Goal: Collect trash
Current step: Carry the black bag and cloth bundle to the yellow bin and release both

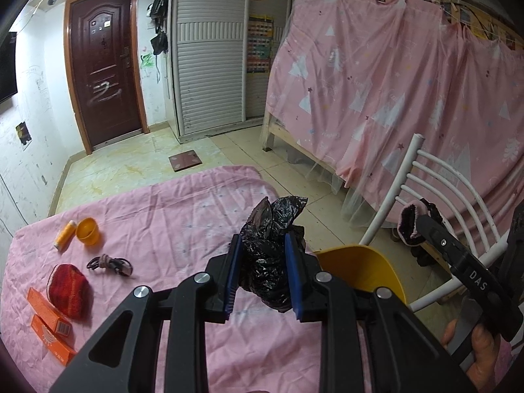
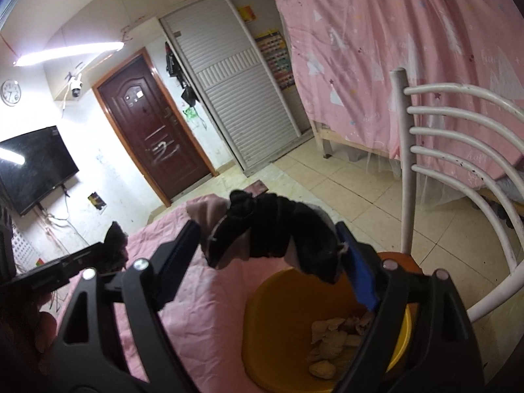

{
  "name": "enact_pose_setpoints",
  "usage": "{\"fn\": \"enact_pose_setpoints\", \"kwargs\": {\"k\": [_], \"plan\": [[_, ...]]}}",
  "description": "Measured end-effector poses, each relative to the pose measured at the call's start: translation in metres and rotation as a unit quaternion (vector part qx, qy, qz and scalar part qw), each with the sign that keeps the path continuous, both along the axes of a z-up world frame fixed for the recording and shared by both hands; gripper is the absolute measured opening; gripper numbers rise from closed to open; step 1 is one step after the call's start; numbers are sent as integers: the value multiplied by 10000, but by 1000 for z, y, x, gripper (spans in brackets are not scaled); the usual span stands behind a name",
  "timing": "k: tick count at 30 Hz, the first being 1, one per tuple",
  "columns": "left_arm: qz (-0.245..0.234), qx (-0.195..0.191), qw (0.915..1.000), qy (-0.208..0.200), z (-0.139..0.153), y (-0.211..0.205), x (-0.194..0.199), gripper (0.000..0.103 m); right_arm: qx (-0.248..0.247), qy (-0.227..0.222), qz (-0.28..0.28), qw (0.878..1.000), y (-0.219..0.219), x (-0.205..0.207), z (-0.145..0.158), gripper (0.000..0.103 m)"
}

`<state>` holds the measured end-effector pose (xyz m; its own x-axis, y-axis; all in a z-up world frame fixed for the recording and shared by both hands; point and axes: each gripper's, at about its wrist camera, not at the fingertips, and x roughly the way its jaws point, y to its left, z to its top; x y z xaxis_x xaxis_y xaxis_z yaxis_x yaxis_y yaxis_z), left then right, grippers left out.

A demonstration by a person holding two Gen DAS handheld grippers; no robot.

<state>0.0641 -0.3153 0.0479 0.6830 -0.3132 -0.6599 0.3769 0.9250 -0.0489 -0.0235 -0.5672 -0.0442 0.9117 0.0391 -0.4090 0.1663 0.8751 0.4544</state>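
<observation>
In the left wrist view my left gripper point(image 1: 263, 238) is shut on a crumpled black plastic bag point(image 1: 268, 249), held above the pink-covered table point(image 1: 183, 216). A yellow bin point(image 1: 363, 271) stands just off the table's right edge. In the right wrist view my right gripper point(image 2: 267, 229) stands wide open over that yellow bin point(image 2: 278, 298). A black and pink fuzzy sock point(image 2: 281, 235) hangs loosely between its fingers, leaning on the blue right pad point(image 2: 357, 278). Crumpled paper point(image 2: 330, 337) lies inside the bin. The right gripper point(image 1: 422, 226) shows at the right of the left wrist view.
On the table's left lie an orange thread spool point(image 1: 64, 235), an orange cup point(image 1: 87, 231), hair ties point(image 1: 109, 263), a red knit pouch point(image 1: 70, 290) and orange boxes point(image 1: 49, 321). A white metal chair point(image 2: 442, 124) stands behind the bin, with a pink-curtained bed point(image 1: 376, 82) beyond.
</observation>
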Motion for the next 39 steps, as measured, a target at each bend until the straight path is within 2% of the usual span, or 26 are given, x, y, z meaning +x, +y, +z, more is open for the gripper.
{"fn": "enact_pose_setpoints", "kwargs": {"k": [3,6,19,21,23,24,25,39], "plan": [[-73,4,10000,9,0,-10,2,19,51,-3,-45,10000,-7,-2,-2,82],[-154,-4,9999,18,1,-21,2,19,57,31,-86,9999,-10,-2,-5,88],[-717,-192,9971,173,2,-84,-4,19,377,-119,-511,9979,-38,-20,-10,89],[-800,-198,9963,256,1,-93,-4,24,397,-143,-526,9977,-40,-22,-9,89],[-860,-168,9957,309,-1,-101,-6,37,409,-158,-527,9976,-42,-22,-9,89],[-864,-157,9956,316,-1,-103,-7,51,415,-160,-524,9976,-42,-22,-9,89],[-849,-145,9958,298,-1,-105,-8,58,405,-154,-525,9977,-42,-22,-9,89],[-689,-233,9968,334,4,-89,-4,60,370,-116,-395,9985,-37,-16,-7,89]]}}
